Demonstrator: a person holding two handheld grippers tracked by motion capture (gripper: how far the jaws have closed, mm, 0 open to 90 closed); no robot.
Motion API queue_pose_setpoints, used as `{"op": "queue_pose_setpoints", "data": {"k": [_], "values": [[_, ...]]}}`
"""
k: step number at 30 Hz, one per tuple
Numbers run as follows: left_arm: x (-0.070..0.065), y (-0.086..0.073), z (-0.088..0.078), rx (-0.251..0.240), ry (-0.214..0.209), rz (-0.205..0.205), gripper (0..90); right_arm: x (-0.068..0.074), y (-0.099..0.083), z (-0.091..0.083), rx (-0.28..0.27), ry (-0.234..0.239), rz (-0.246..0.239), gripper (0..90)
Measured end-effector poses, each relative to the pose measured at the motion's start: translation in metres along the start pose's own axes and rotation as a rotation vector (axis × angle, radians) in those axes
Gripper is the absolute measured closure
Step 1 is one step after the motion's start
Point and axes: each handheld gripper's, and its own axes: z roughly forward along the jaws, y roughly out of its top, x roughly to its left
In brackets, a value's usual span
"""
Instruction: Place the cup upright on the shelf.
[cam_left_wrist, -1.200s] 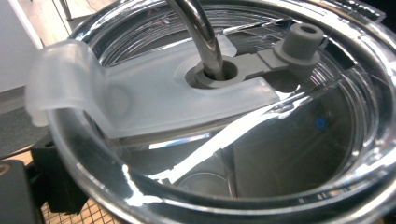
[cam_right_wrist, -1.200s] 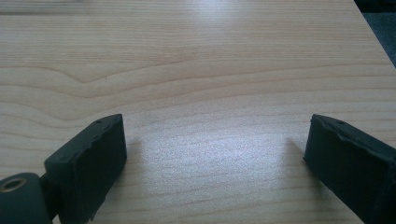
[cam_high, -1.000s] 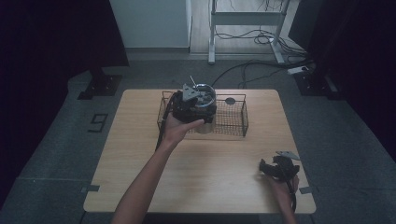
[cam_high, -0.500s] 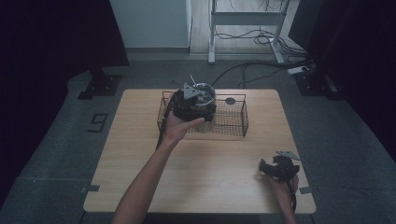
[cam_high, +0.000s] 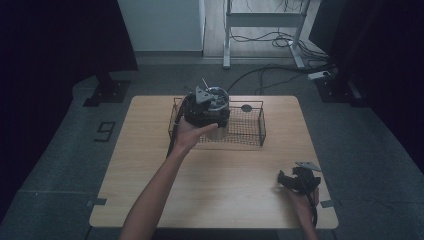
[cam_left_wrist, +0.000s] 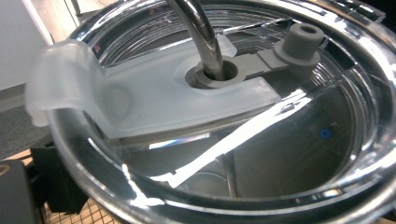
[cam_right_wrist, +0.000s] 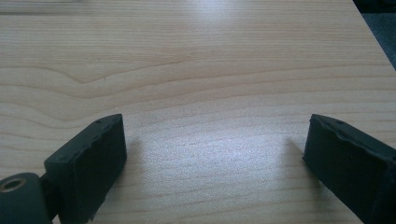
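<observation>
Clear-lidded tumbler (cam_left_wrist: 224, 116) with metal straw (cam_left_wrist: 201, 37) sits at the wire basket (cam_high: 250, 130), left gripper (cam_high: 205, 107) against it, grip state undeterminable; right gripper (cam_right_wrist: 215, 158) rests spread-jawed on the table (cam_high: 225, 185); next, probably lifting.

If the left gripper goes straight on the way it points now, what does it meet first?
Most likely the tumbler's clear lid, very close before the left gripper, around the metal straw; exact gap unclear.

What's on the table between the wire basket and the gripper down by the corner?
Nothing. In the high view, bare wooden table lies between the wire basket and the right gripper.
</observation>
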Motion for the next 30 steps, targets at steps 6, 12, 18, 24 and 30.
{"op": "queue_pose_setpoints", "data": {"k": [6,12,18,24,30], "values": [[0.0014,-0.0001,0.0019,0.007,0.005,0.001,4.2,0.0000,0.0000,0.0000,-0.001,0.000,0.000,5.5],[0.0035,0.0022,0.0012,0.003,0.009,-0.002,4.2,0.0000,0.0000,0.0000,0.000,0.000,0.000,5.6],[0.0034,0.0036,0.0033,0.008,0.016,0.004,4.3,-0.0001,0.0000,0.0000,0.000,0.000,-0.001,5.5],[0.0009,0.0059,0.0068,0.017,0.022,0.017,4.2,0.0000,0.0000,0.0001,-0.001,0.000,0.000,5.6],[-0.0022,0.0074,0.0088,0.018,0.025,0.023,4.3,0.0000,0.0000,0.0000,-0.001,0.000,0.000,5.6]]}}
